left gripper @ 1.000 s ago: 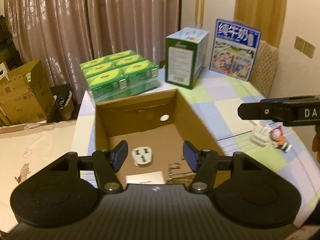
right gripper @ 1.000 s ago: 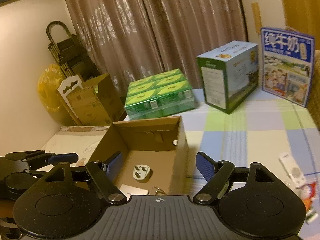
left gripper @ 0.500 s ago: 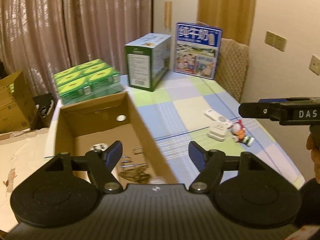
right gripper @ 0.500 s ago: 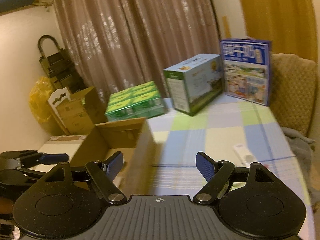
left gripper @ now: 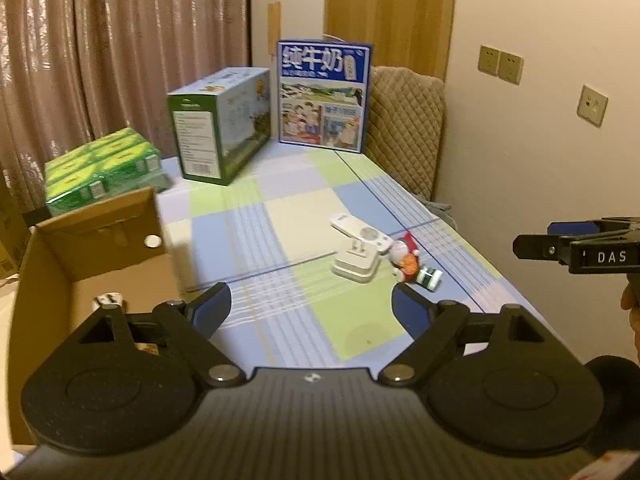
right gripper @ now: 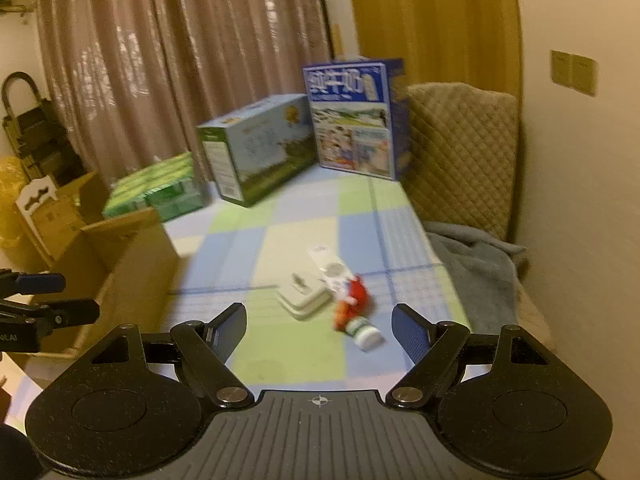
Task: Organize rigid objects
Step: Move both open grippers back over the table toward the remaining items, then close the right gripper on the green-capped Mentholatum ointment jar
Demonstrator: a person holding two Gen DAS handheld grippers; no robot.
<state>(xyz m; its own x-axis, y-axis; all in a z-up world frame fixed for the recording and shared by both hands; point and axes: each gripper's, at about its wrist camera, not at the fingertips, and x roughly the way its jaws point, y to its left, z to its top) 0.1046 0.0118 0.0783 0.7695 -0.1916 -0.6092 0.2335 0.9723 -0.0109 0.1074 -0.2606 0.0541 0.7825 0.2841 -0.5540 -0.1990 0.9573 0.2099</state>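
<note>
1. This is a room with long brown curtains and a table (left gripper: 248,216) under a checked cloth of blue, green and cream squares.
2. At the back of the table stand a green box (left gripper: 218,124) and a blue box (left gripper: 322,94). A green pack of cartons (left gripper: 100,168) sits near the left corner.
3. An open cardboard box (left gripper: 100,232) sits on the left side of the table. A small white thing lies inside it. This looks like the place where the things go.
4. Three small things lie close together on the right part of the cloth: a flat white remote (left gripper: 360,232), a white plug (left gripper: 356,266), and a little red and white toy (left gripper: 410,258). The plug sits just beside the remote, and the toy is just beside them on the right.
5. The left gripper (left gripper: 310,308) has nothing in it. Its jaws have just been opening and now stand wide apart over the cloth.
6. The right gripper (right gripper: 318,328) is empty too, with its jaws apart. It points at the plug and the toy.
7. I think the step now is to reach for one of the three small things and carry it to the cardboard box.
8. To do it well, pick one thing only. Come down with one jaw on each side of it.
9. The plug is blocky, so grip its flat sides. Do not bump the remote or the toy.
10. Squeeze gently, lift straight up, then put it down in the cardboard box.
</note>
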